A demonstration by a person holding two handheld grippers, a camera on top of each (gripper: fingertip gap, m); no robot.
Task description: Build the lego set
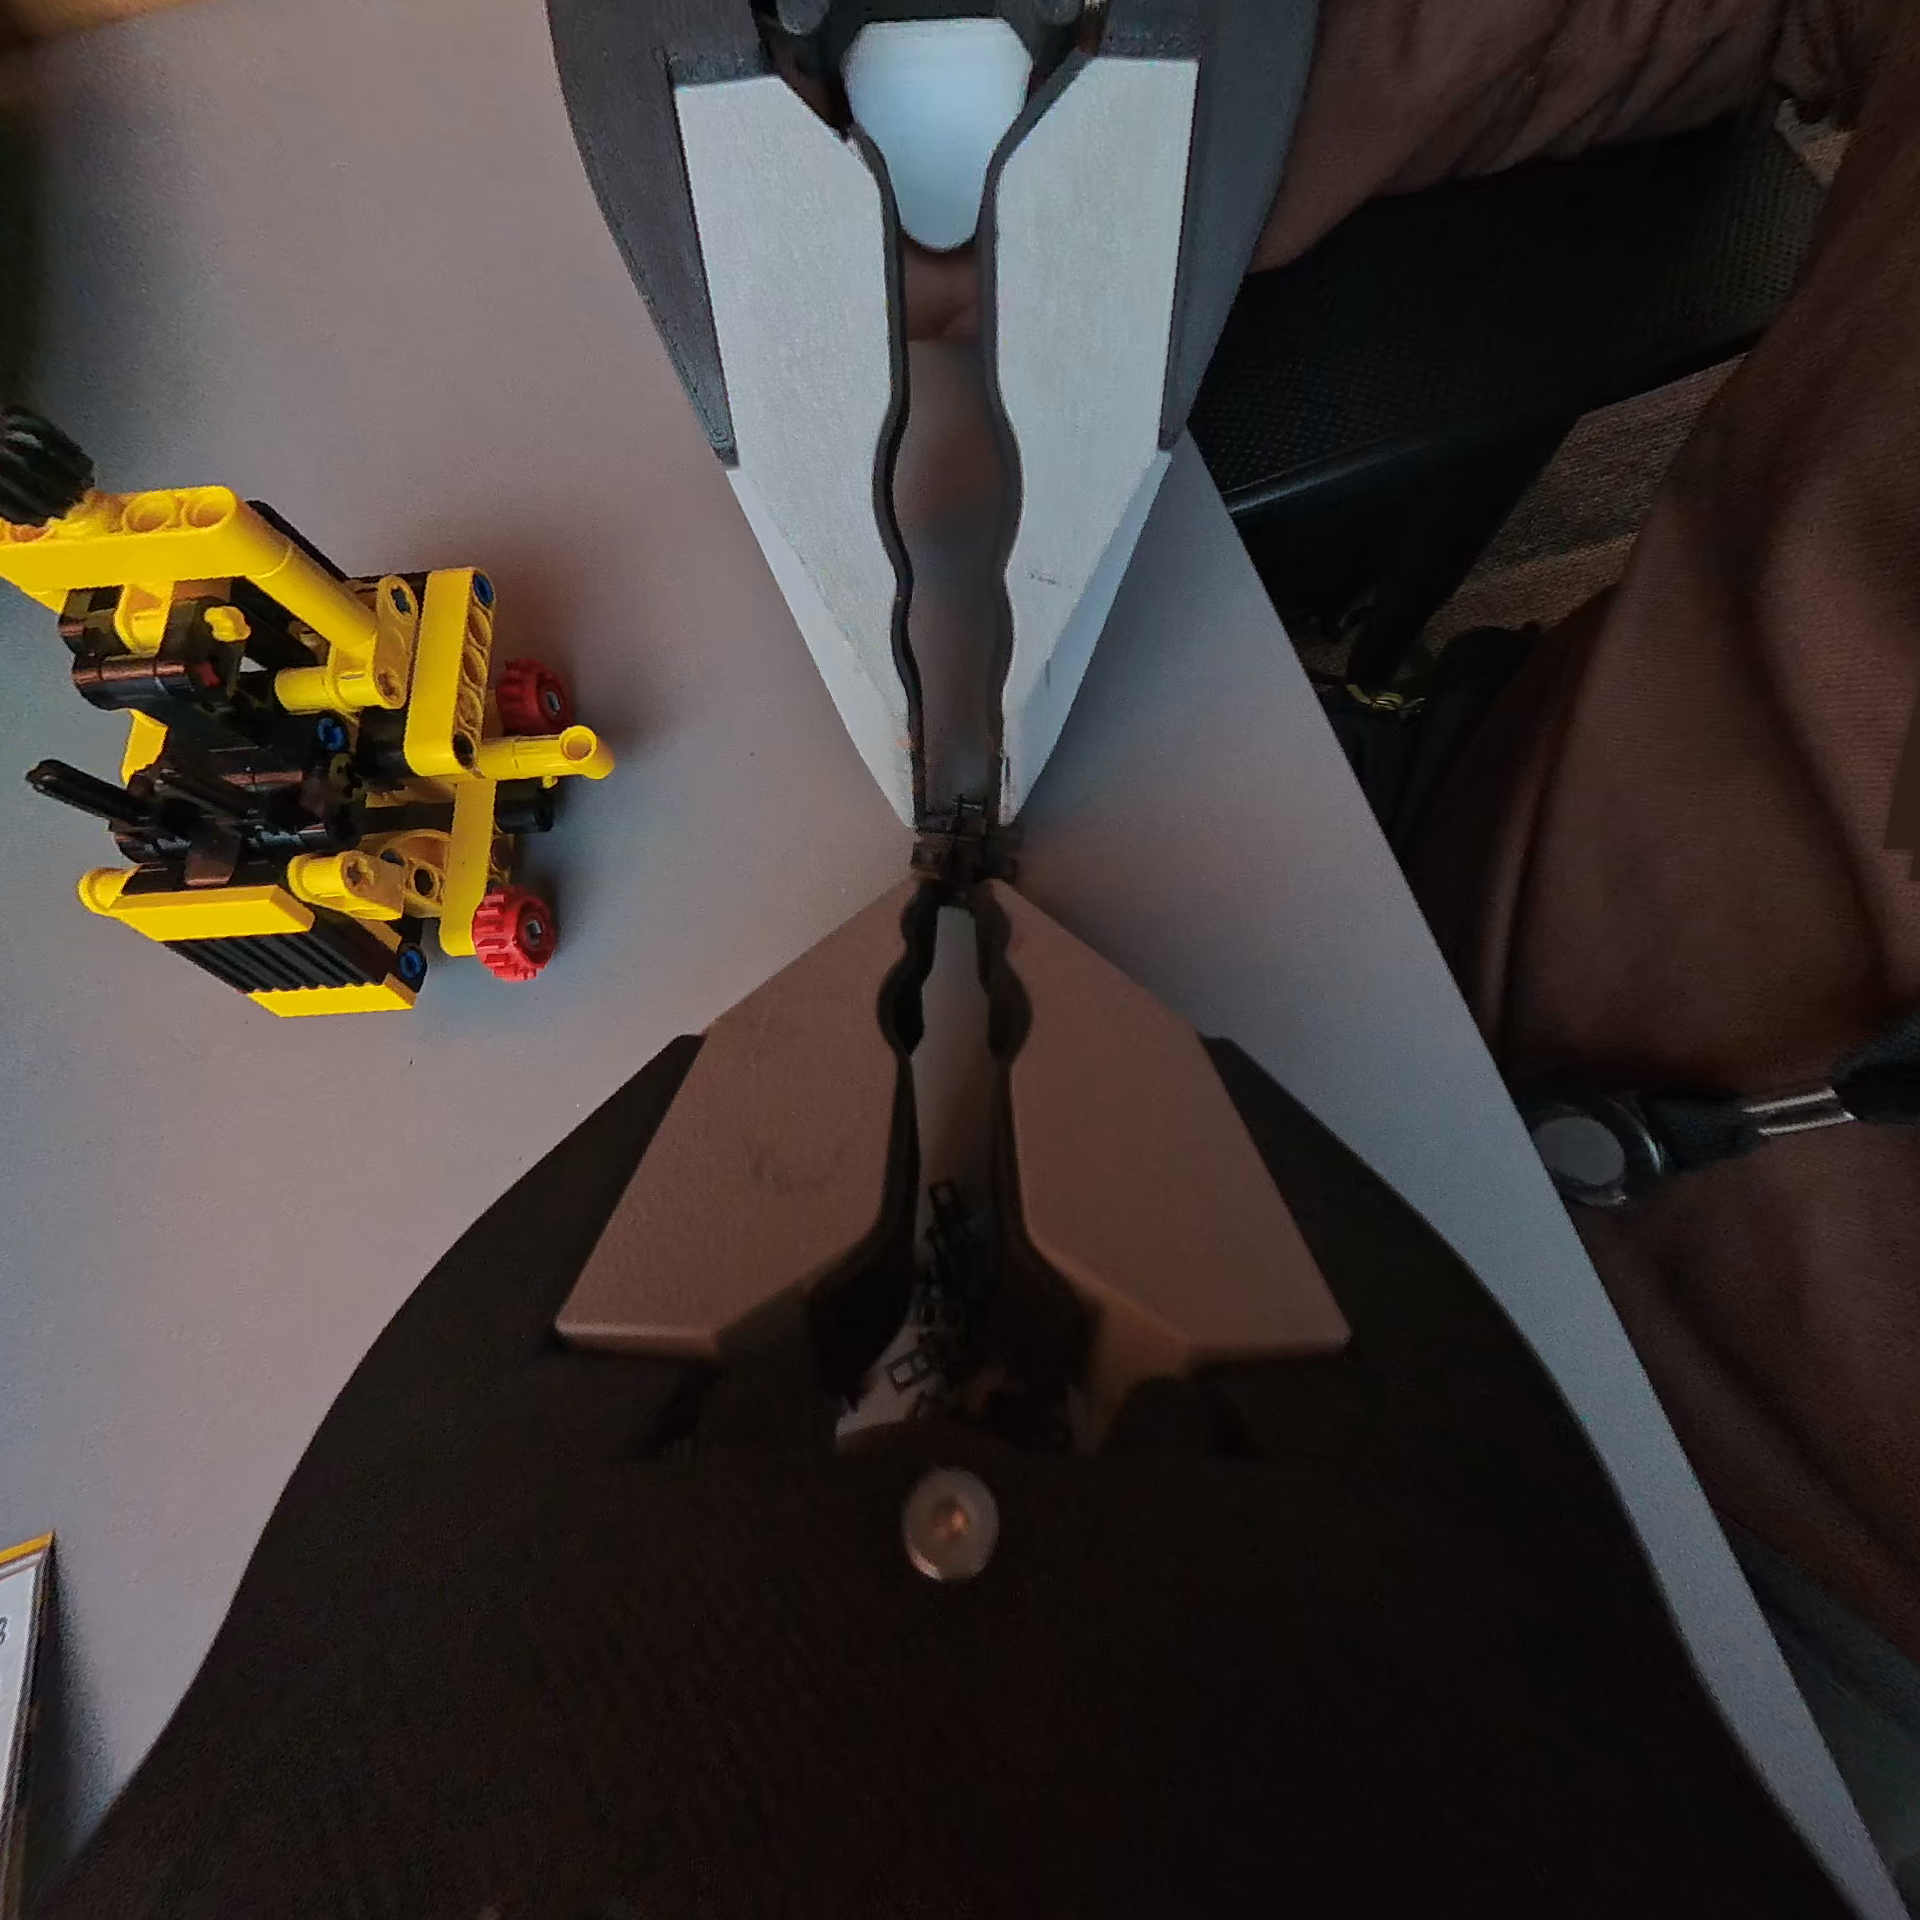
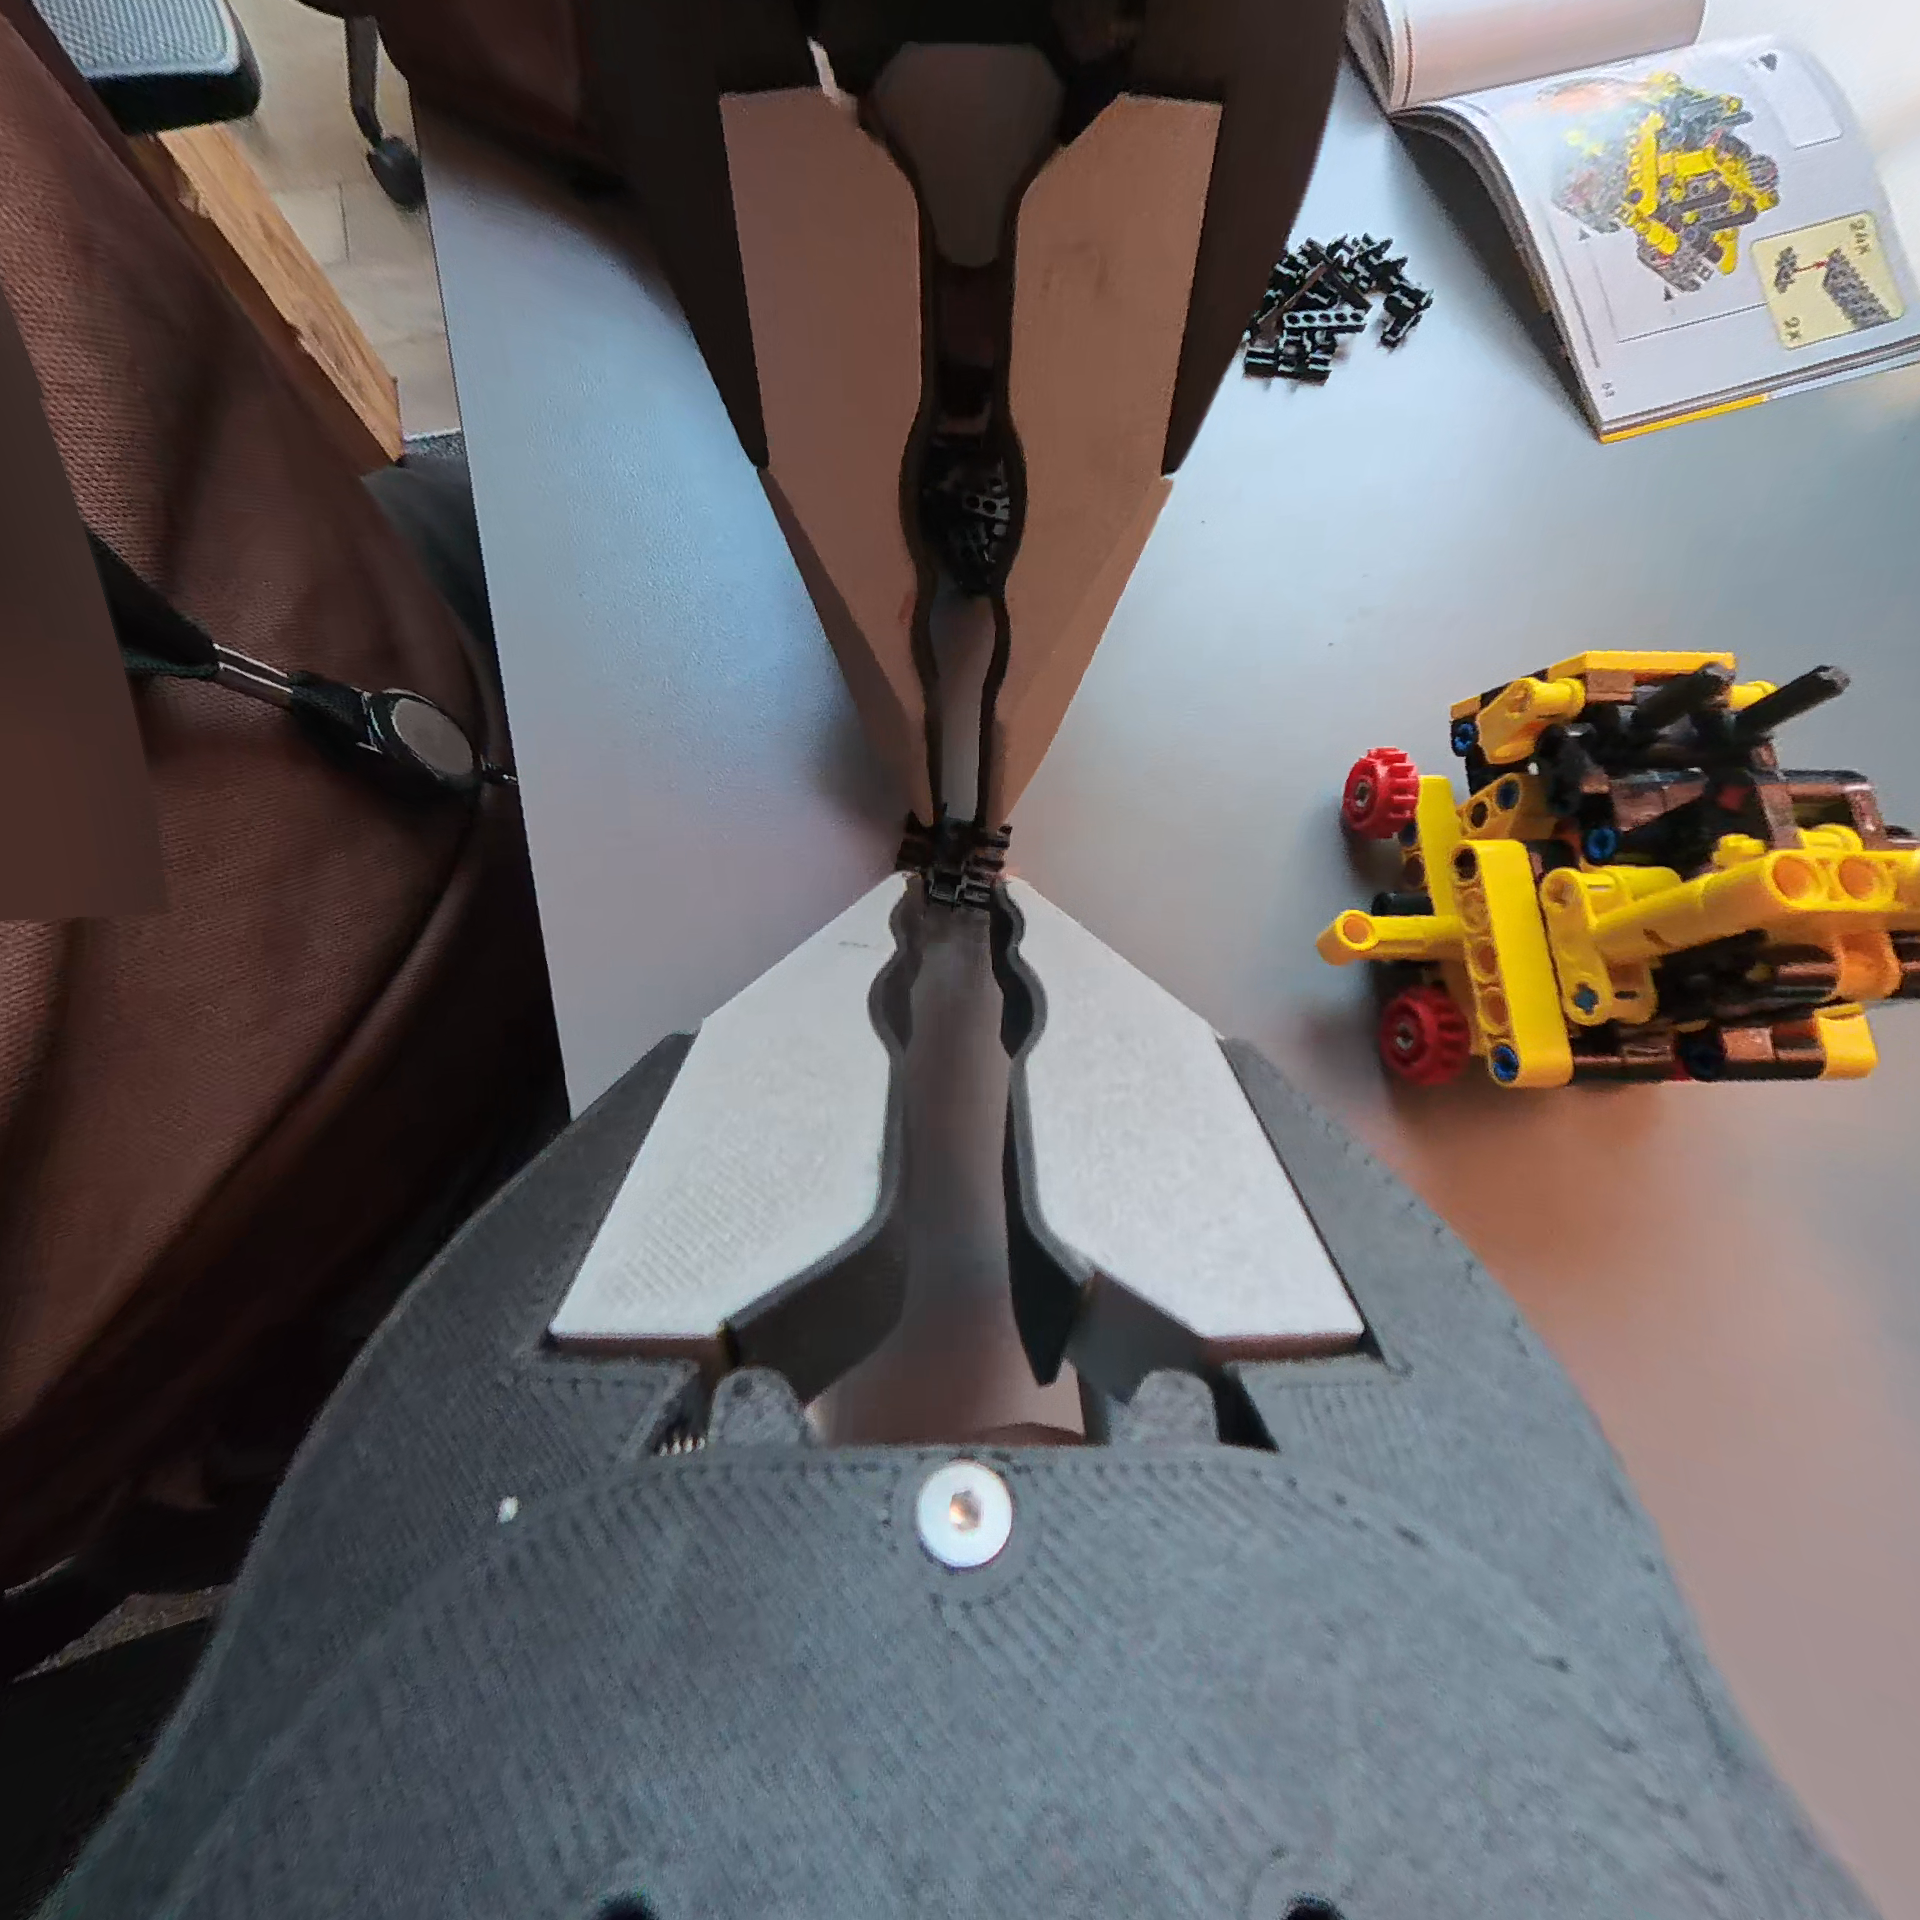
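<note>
Two grippers meet tip to tip above the near edge of the grey table (image 2: 644,582), each nipping one small black track link so that the pair can be pressed together; the left gripper (image 1: 961,878) and the right gripper (image 2: 951,888) both have their jaws drawn nearly together, clamped on the black links (image 2: 954,857) at the very tips. Holding the pieces head-on, in free space over the table edge, judged from the alignment, lets the clip of one link seat into the next without the tabletop interfering. A further short chain of joined links appears to hang inside the left gripper's throat (image 2: 971,520), though its length cannot be told. The partly built yellow vehicle (image 2: 1621,883), with red hubs (image 2: 1423,1034) still bare of tracks, lies on its side well apart to the right gripper's right. Farther back sit a loose pile of black links (image 2: 1335,307) and the open instruction booklet (image 2: 1662,208). Nothing on the table stands between the grippers; the person's brown garment (image 2: 260,935) and a lanyard clip (image 2: 416,732) lie close below the joint, where a dropped link could be lost.
</note>
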